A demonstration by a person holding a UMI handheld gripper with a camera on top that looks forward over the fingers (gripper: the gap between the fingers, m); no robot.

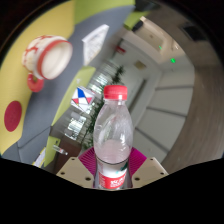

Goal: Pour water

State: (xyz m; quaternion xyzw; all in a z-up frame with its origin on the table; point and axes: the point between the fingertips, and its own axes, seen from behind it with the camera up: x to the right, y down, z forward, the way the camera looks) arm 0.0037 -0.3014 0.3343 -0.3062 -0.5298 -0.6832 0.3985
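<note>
The gripper [113,168] holds a clear plastic water bottle [113,130] upright between its pink pads [88,162], both fingers pressing its ribbed sides; red cap, red label; a white cup [46,56] with red trim lies beyond.

Grey bench [150,105], tilted in view.
Carries a red-and-white cup [47,57], clear plastic bottles [85,110], and a white paper sheet [94,42].

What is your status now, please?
Tool shut on bottle. Red cap on. Cup beyond it, apart. Nothing in the way.
</note>
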